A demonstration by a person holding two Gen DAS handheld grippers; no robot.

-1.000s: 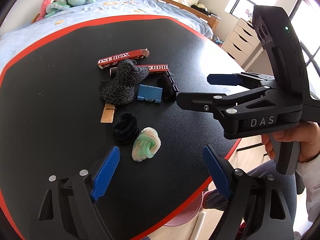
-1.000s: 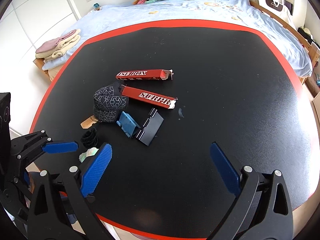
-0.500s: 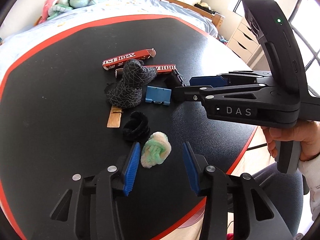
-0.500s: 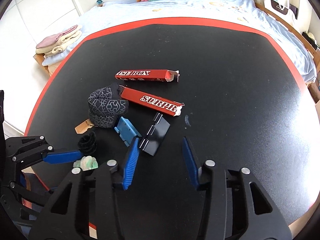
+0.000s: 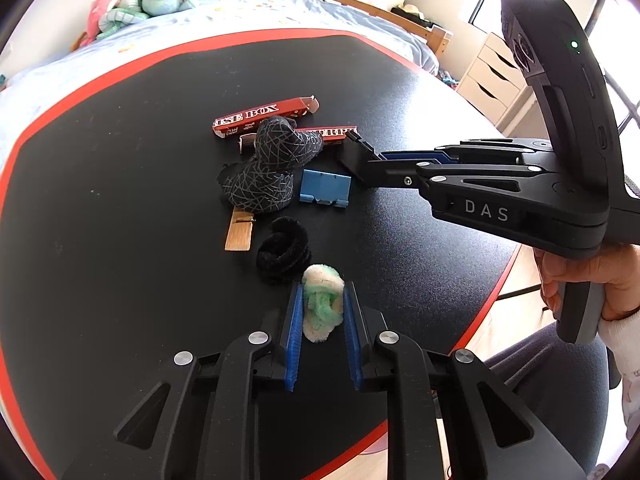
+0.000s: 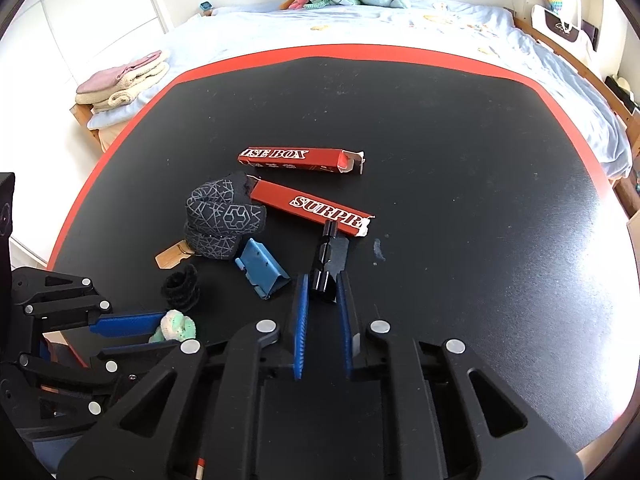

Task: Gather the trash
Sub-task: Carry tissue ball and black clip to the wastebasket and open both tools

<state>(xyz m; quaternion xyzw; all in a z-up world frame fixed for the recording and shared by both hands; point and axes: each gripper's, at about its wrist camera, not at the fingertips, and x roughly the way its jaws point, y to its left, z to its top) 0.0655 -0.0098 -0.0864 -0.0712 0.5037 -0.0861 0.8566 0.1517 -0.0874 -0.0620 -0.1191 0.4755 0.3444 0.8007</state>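
A green and cream fuzzy scrunchie lies on the black table, and my left gripper is shut on it; it also shows in the right wrist view. My right gripper is shut on the near end of a black folded card piece; in the left wrist view that piece sits at the tips of the right gripper. Two red boxes, a blue folded piece, a black scrunchie, a patterned dark cloth and a wooden clip lie close together.
The table has a red rim and its near edge is just behind both grippers. A bed with stuffed toys lies beyond the table. White drawers stand to the right.
Both grippers have closed from wide open: the left onto the green scrunchie, the right onto the black card piece. Both moved forward toward the pile.
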